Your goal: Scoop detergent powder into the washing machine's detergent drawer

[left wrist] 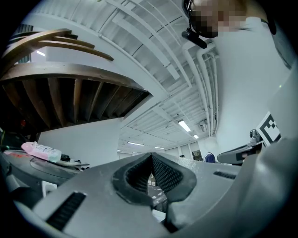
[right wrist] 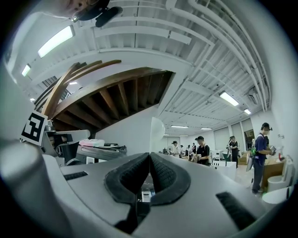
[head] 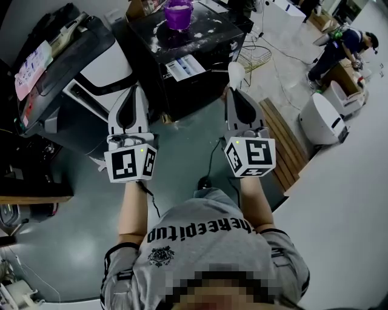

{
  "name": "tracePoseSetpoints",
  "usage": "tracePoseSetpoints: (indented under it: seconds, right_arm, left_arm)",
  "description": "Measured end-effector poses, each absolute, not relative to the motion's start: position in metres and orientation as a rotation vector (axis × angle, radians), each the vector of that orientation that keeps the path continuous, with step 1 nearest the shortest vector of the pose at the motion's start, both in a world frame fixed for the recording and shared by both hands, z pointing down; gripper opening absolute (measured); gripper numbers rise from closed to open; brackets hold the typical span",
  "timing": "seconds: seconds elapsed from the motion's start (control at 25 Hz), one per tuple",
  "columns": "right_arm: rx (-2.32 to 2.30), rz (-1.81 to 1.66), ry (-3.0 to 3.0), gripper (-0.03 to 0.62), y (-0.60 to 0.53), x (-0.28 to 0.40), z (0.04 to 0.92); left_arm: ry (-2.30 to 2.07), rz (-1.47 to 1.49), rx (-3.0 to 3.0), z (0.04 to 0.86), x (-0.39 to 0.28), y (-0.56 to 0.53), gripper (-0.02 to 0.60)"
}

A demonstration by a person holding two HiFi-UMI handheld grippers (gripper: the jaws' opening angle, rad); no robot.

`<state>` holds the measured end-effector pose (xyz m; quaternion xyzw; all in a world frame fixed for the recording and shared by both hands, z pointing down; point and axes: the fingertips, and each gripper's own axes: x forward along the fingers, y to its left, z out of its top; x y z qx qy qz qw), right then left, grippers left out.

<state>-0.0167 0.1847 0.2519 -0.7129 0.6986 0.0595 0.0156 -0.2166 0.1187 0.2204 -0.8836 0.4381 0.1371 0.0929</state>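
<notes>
The floor (head: 73, 230) is smooth and grey-green, and a thin black cable (head: 212, 158) lies on it near the person's feet. A brown board made of wooden slats (head: 285, 145) lies on the floor to the right. Past it stands a round white machine (head: 324, 118), and another person (head: 342, 45) bends over there. The room is big. It has a white ceiling (right wrist: 153, 28) with pipes, long lights (right wrist: 55, 41) and the brown underside of wooden stairs (right wrist: 116, 93). Some people (right wrist: 202, 149) stand far off. In front of the person stands a black machine (head: 200, 60). A purple tub (head: 179, 13) sits on its top, well in front of both grippers. The picture cuts off the top of the tub, so what is inside cannot be seen. White powder (head: 206, 27) is spilled on the black top around the tub. A white and blue piece (head: 185, 66) sits at the front edge of the machine; it is too small to tell what it is. To the left, a white machine has a black lid (head: 66, 57) tipped up. The left gripper (head: 134, 89) is held over the floor with its jaws pressed together and nothing between them. A little white dust is on it. The right gripper (head: 232, 91) is closed on a white scoop (head: 235, 74), and the round end of the scoop sticks out past the tips, near the front of the black machine.
</notes>
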Motion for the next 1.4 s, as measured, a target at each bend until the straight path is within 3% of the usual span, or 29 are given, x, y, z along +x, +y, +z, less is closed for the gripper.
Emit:
tracePoseSetpoints:
  seconds: [0.6, 1.4]
  right_arm:
    - [-2.123, 0.202, 2.258, 0.005, 0.126, 0.061, 0.253]
    - [-2.096, 0.16, 2.244, 0.005, 0.012, 0.102, 0.262]
  left_arm:
    - [1.374, 0.441, -2.57, 0.22, -0.134, 0.07, 0.003]
    - [1.377, 0.414, -2.569, 0.229, -0.092, -0.043, 0.003]
